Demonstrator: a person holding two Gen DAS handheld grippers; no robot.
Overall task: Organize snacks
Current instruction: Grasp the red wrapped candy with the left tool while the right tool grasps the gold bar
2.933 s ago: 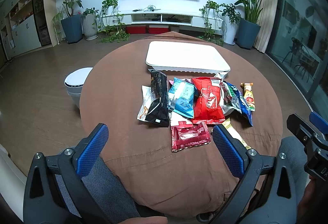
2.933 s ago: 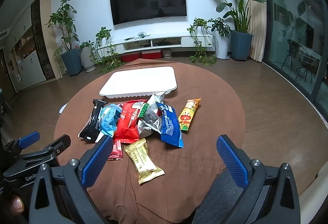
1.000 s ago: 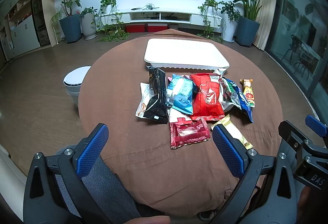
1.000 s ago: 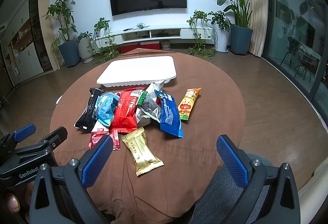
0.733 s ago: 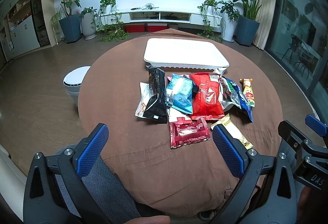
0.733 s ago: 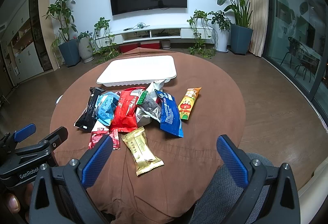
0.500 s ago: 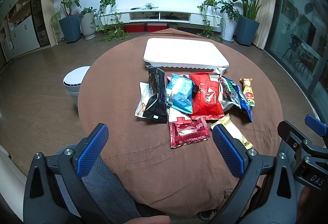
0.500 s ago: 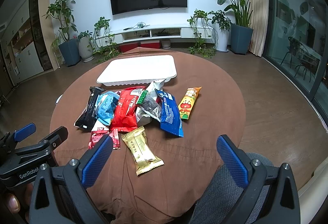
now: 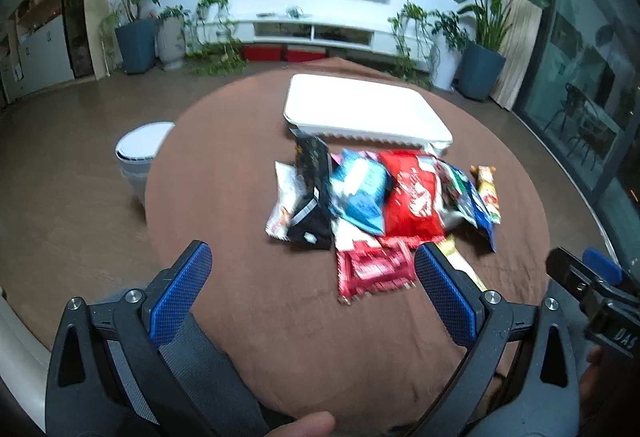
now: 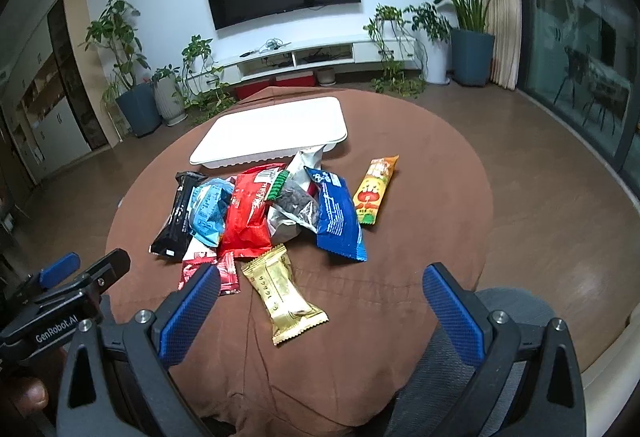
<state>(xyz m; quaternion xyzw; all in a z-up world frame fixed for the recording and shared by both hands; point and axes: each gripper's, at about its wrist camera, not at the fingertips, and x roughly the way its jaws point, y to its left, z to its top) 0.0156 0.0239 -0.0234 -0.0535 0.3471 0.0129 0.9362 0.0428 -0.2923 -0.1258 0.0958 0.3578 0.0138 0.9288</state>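
Observation:
A heap of snack packets lies mid-table in front of a white tray point(image 9: 366, 109) point(image 10: 272, 133). In the heap are a black packet point(image 9: 312, 193) point(image 10: 176, 217), a light blue bag point(image 9: 360, 193), a red bag point(image 9: 412, 197) point(image 10: 248, 217), a dark blue packet point(image 10: 336, 217) and an orange stick point(image 10: 374, 189). Nearest me lie a dark red wrapper point(image 9: 374, 271) and a gold bar point(image 10: 284, 293). My left gripper point(image 9: 312, 297) hangs open near the table's front edge, just short of the dark red wrapper. My right gripper point(image 10: 320, 305) is open too, with the gold bar in front of it.
The round table wears a brown cloth point(image 9: 224, 173) point(image 10: 432, 173). A white bin point(image 9: 140, 149) stands on the floor to the left. Grey-clad knees point(image 10: 460, 357) show below the grippers. Potted plants point(image 10: 132, 89) and a low TV unit line the far wall.
The left gripper has edged forward and slightly left, so the heap sits a bit lower and more to the right in its blurred view. The right gripper barely moved. No packet has shifted.

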